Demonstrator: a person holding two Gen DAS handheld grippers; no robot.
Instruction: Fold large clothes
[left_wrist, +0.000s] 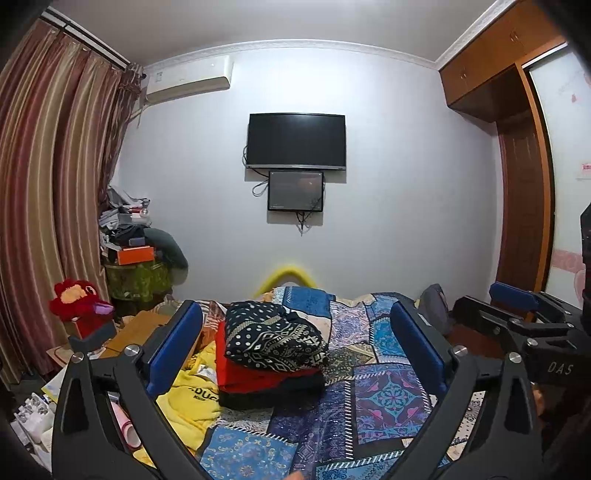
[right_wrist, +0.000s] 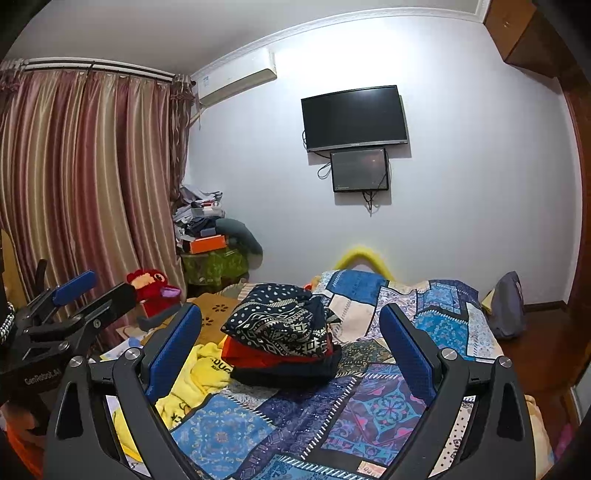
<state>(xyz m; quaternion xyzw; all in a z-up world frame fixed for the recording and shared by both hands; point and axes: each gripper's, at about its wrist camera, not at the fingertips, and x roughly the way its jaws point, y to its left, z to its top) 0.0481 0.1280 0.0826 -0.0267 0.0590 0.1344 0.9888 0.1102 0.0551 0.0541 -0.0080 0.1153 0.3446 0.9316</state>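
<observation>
Two tools are hovering over the bed (left_wrist: 388, 398): the left tool (left_wrist: 295, 347) and the right tool (right_wrist: 291, 347) are both standing wide open, gripping nothing. Left of the folded stack (left_wrist: 273, 350), the yellow garment (left_wrist: 192, 398) is lying crumpled; it is likely soft and light, best pinched at an edge. Its far side is hiding behind the left tool's finger.
</observation>
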